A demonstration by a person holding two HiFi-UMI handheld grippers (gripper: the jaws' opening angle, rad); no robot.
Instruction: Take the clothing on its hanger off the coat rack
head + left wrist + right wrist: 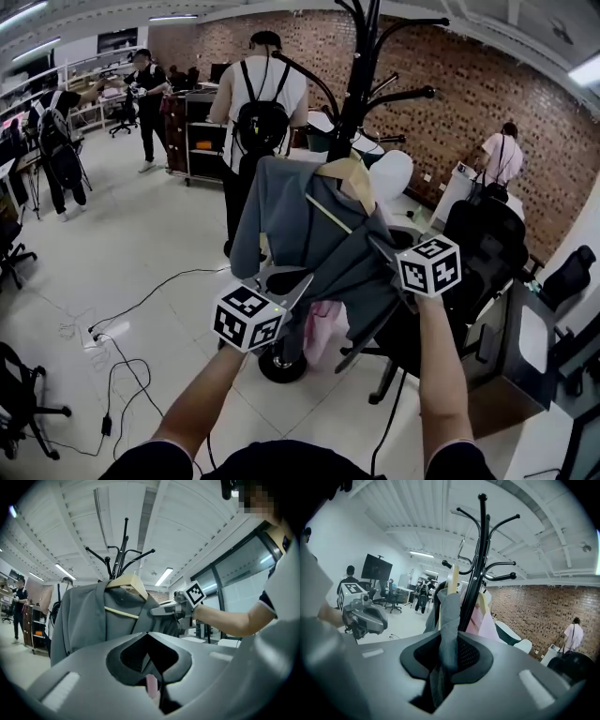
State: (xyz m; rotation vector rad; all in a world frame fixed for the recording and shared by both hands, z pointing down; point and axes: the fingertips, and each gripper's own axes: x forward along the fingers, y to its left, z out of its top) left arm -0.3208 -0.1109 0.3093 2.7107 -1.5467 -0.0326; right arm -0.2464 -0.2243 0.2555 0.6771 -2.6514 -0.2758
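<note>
A grey garment (300,225) hangs on a wooden hanger (347,173) close against the black coat rack (361,84). The hanger's hook is hidden. My right gripper (375,246) is shut on a fold of the grey garment (449,620), which runs down between its jaws. My left gripper (295,279) sits below the garment's hem with its jaws together. A thin pink strip (151,685) shows in the slit between them. In the left gripper view the garment (84,616) and hanger (129,581) hang ahead, with the right gripper (157,611) at the garment's side.
A pink garment (323,328) also hangs on the rack, beside the pole (480,564). A person with a backpack (262,94) stands behind the rack. A black office chair (478,253) is close on the right. Cables (112,366) lie on the floor at the left.
</note>
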